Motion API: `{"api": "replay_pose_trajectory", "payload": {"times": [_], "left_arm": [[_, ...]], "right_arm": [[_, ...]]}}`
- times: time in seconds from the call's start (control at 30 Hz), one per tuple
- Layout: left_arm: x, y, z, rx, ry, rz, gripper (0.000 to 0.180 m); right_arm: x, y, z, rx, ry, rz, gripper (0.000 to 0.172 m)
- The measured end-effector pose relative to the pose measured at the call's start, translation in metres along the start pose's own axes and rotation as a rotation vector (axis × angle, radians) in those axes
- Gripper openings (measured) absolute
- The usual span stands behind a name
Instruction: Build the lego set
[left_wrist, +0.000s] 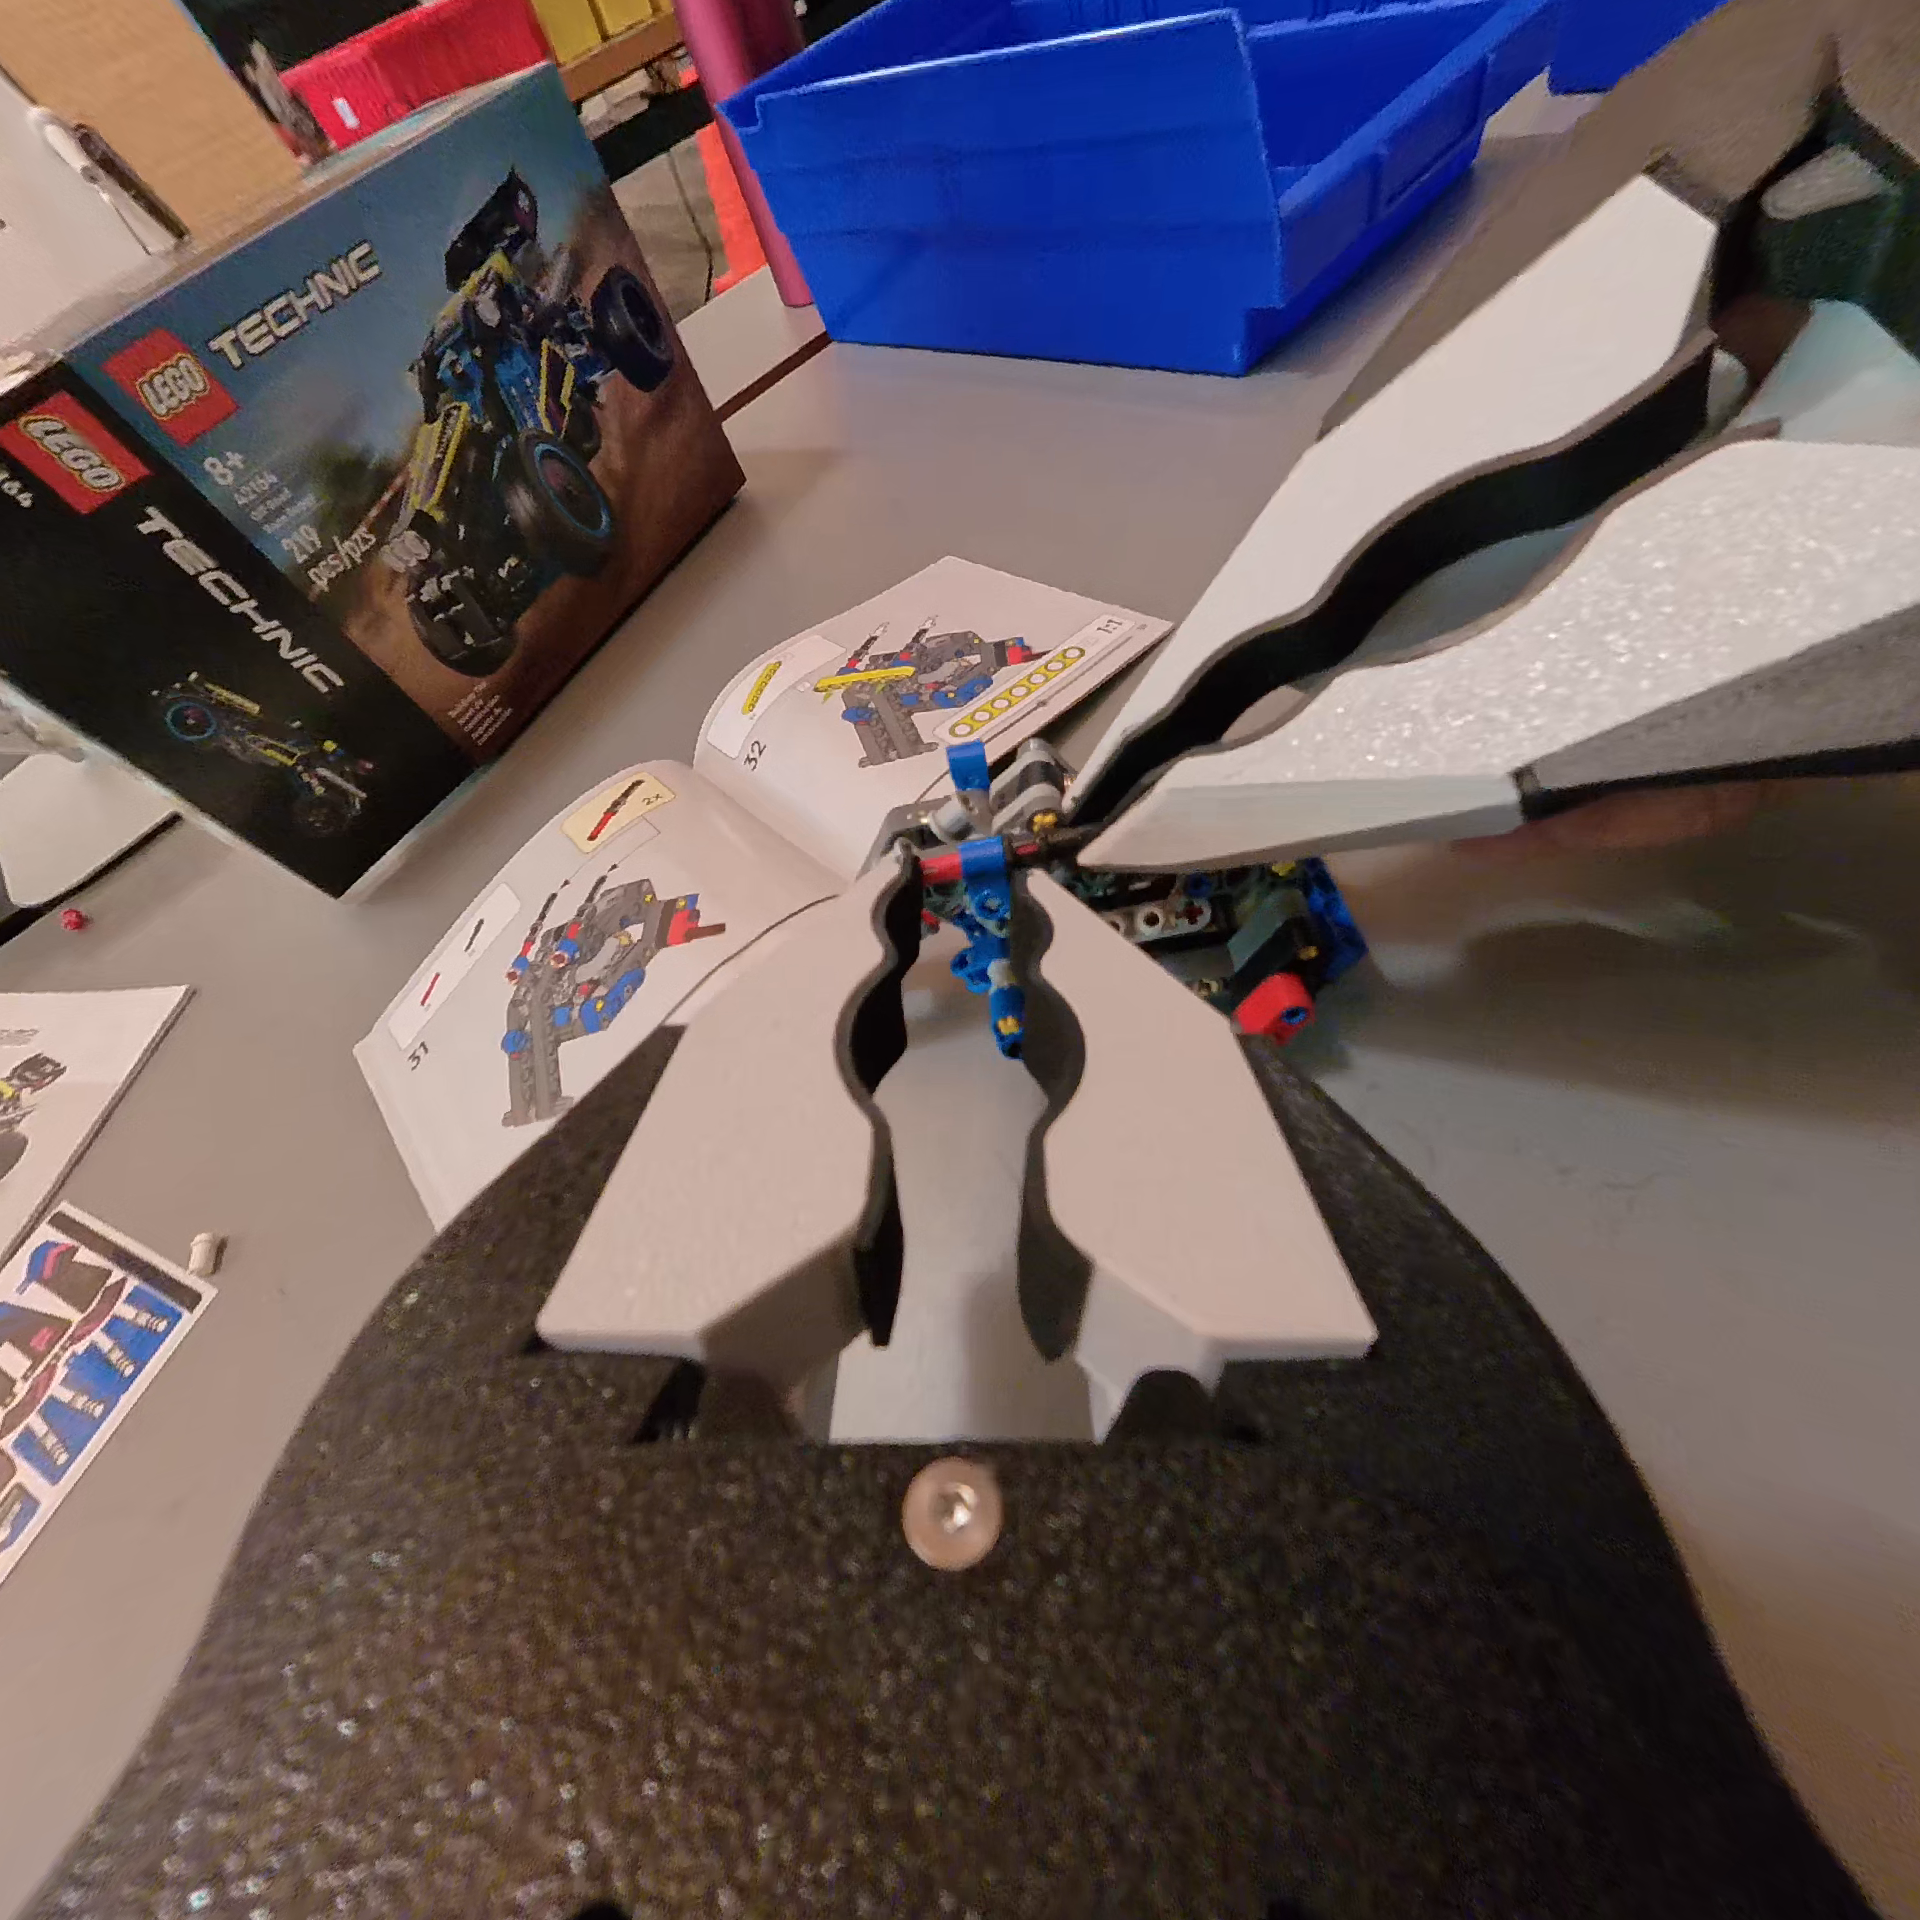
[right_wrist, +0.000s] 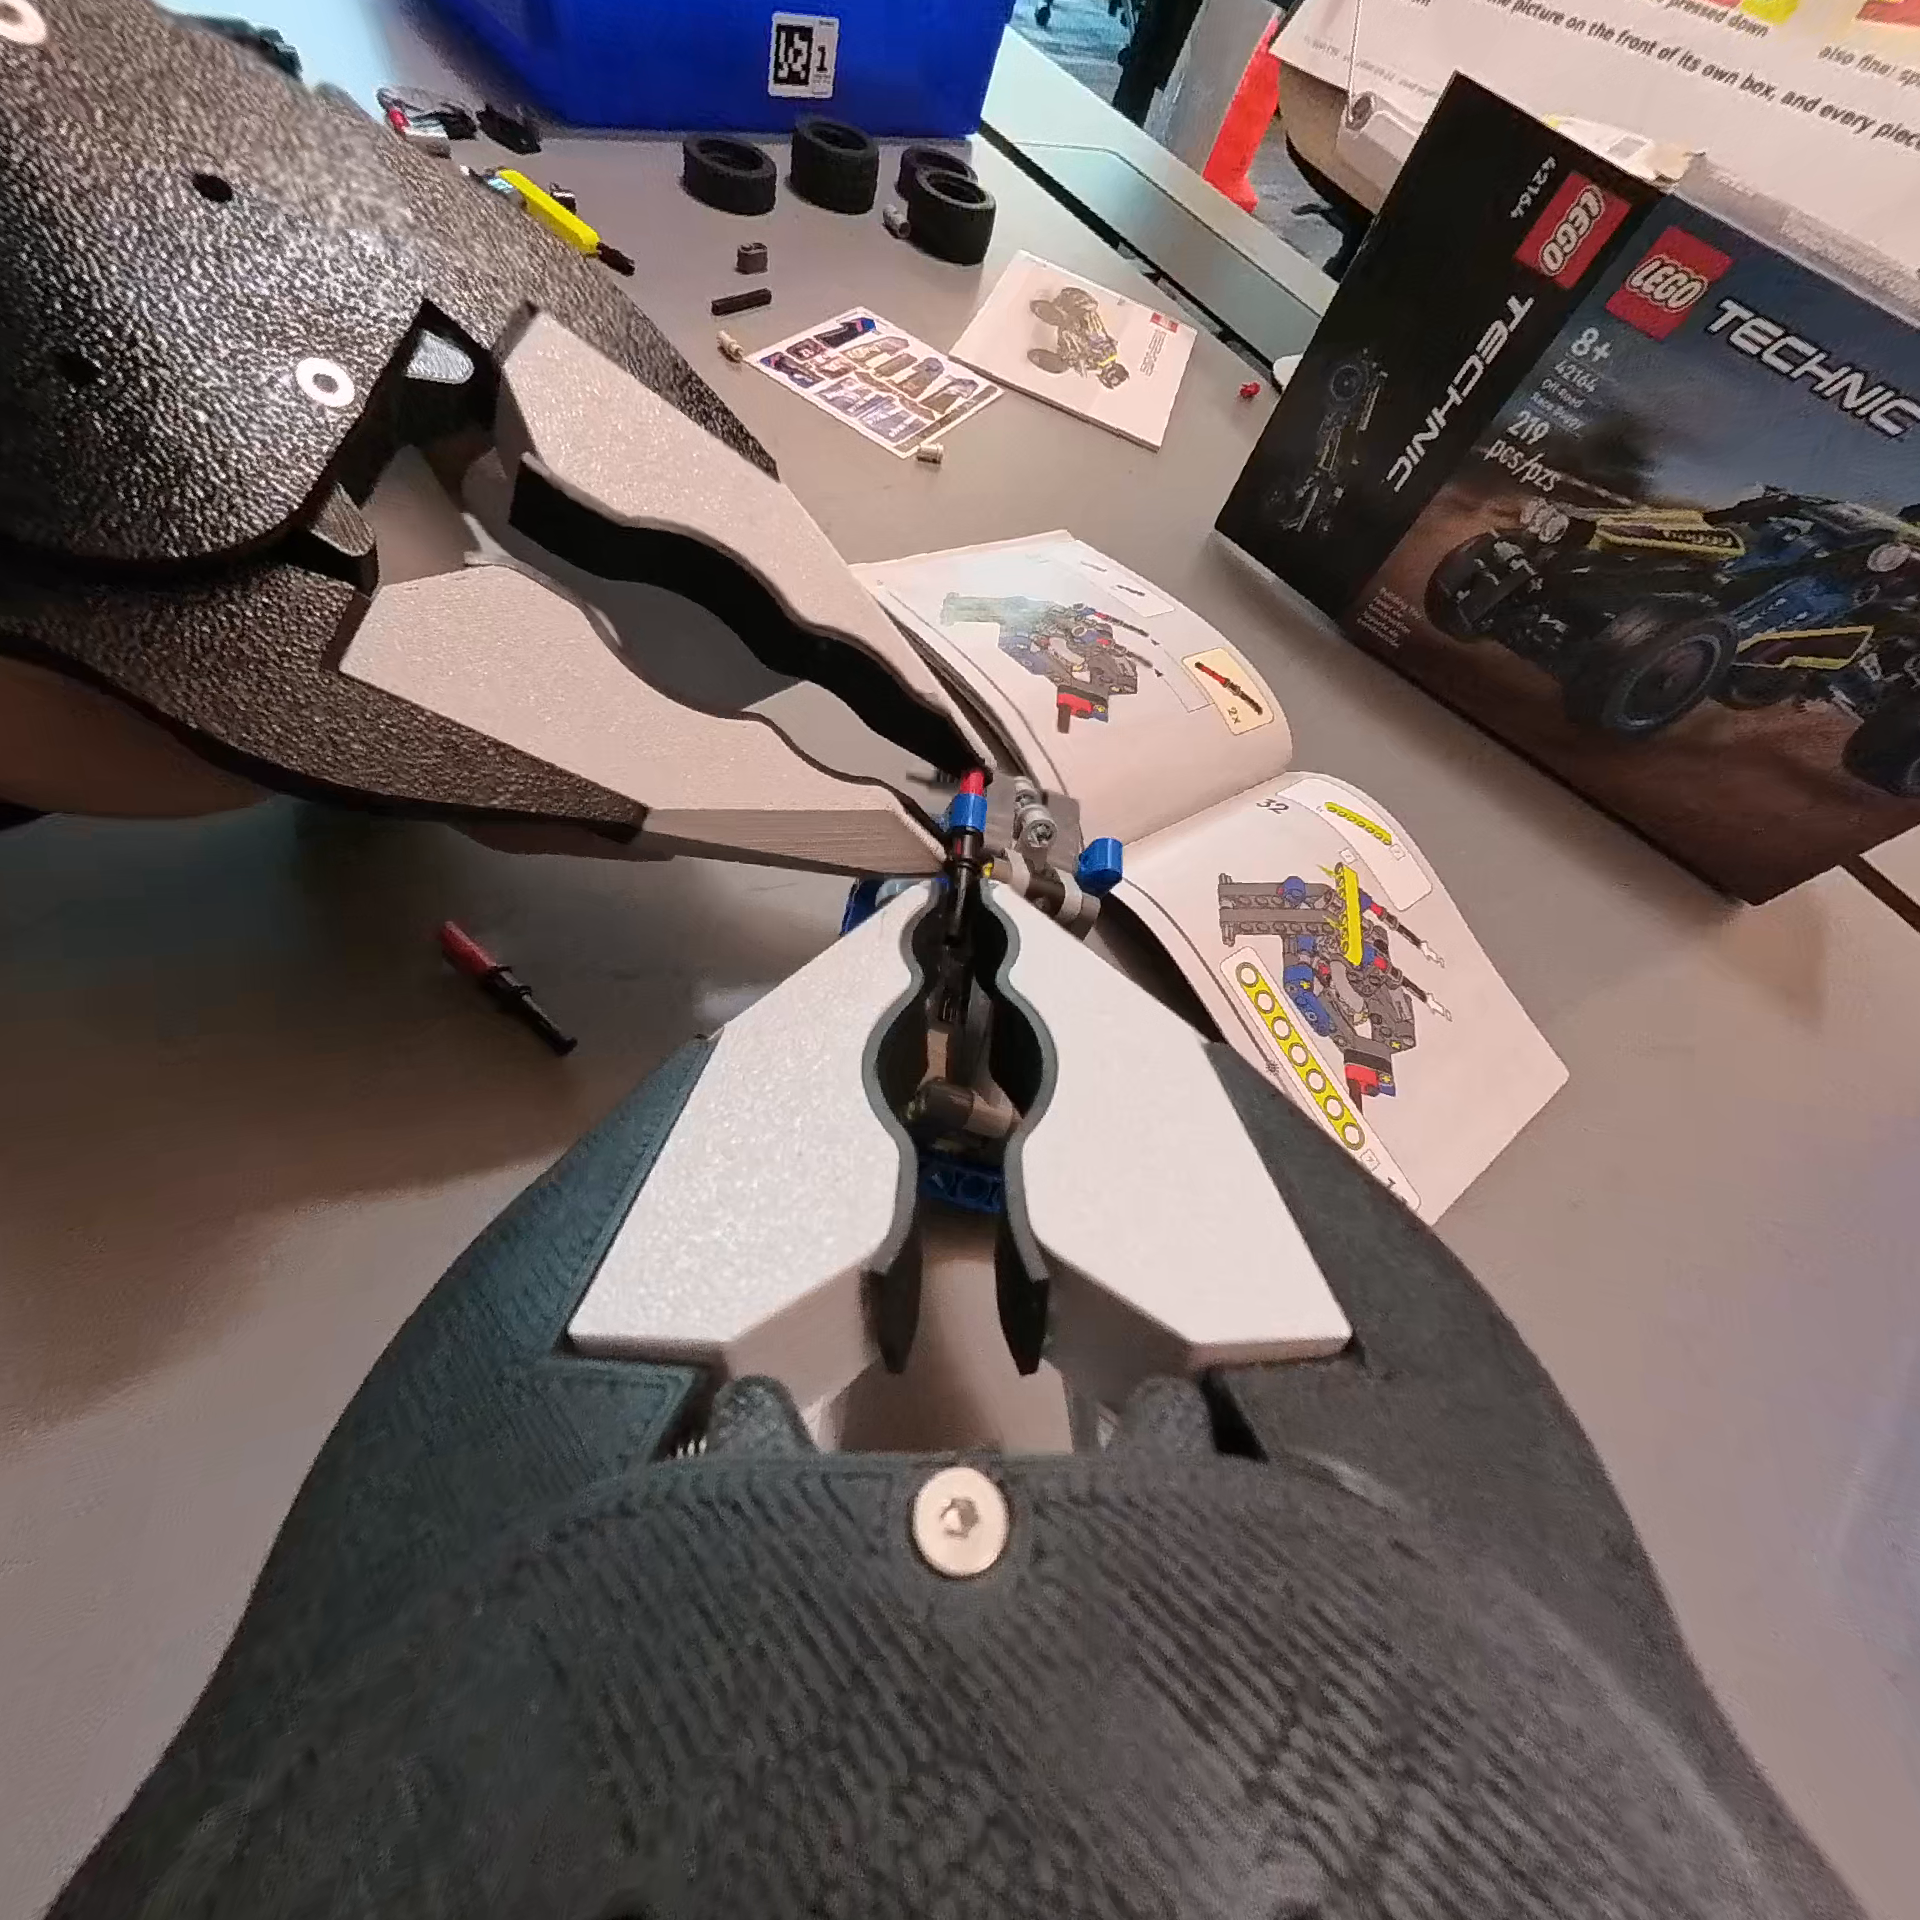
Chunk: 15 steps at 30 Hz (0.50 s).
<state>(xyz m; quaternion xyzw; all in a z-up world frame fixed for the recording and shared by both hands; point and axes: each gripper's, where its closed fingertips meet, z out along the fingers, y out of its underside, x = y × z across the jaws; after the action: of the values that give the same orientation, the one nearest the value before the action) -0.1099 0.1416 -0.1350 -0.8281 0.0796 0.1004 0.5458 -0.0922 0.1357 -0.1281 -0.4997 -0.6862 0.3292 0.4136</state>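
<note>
- Grey-fingered left hand-held gripper (left_wrist: 966, 868) is pinching a small blue connector (left_wrist: 982, 857) threaded on a red-and-black axle pin (left_wrist: 935, 868); its tips stand a little apart, closed on the connector and the red end of the pin.
- Right hand-held gripper (right_wrist: 961, 904) is pressed together on the black end of that same pin, which runs back between its fingers; in the left wrist view its tips (left_wrist: 1081, 821) meet the pin from the right.
- Both sets of fingertips come together at one spot, just above a partly built brick model (left_wrist: 1226, 925) of grey, blue and black pieces with a red round piece at its near corner; the model rests on the grey bench (left_wrist: 1558, 1143).
- Blue, grey and light-grey parts of the model (right_wrist: 1070, 873) stick up just beyond the right gripper's tips.
- An open instruction booklet (left_wrist: 644, 883) lies right behind the model, its two pages curling up at the spine.
- A second red-and-black axle pin (right_wrist: 504, 982) lies loose on the bench to the left of the right gripper.
- A building-set box (left_wrist: 364, 499) stands past the booklet.
- A sticker sheet (right_wrist: 873, 379) and a smaller leaflet (right_wrist: 1081, 348) lie flat farther off, with a few tiny loose pieces beside them.
- Black tyres (right_wrist: 831, 166), a yellow beam (right_wrist: 556, 213) and small dark parts sit near the far edge, in front of a blue bin (left_wrist: 1091, 208).
</note>
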Motion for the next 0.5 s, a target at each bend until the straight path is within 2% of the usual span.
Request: {"api": "replay_pose_trajectory", "payload": {"times": [0.23,0.5], "left_arm": [[0.0003,-0.0011,-0.0006,0.016,0.013,0.003,0.014],[-0.0016,-0.0002,-0.0013,0.006,0.041,-0.095,0.015]], "right_arm": [[0.0013,-0.0009,0.0006,0.004,0.006,0.028,0.001],[0.0018,-0.0033,0.0013,0.004,0.040,0.087,0.001]]}}
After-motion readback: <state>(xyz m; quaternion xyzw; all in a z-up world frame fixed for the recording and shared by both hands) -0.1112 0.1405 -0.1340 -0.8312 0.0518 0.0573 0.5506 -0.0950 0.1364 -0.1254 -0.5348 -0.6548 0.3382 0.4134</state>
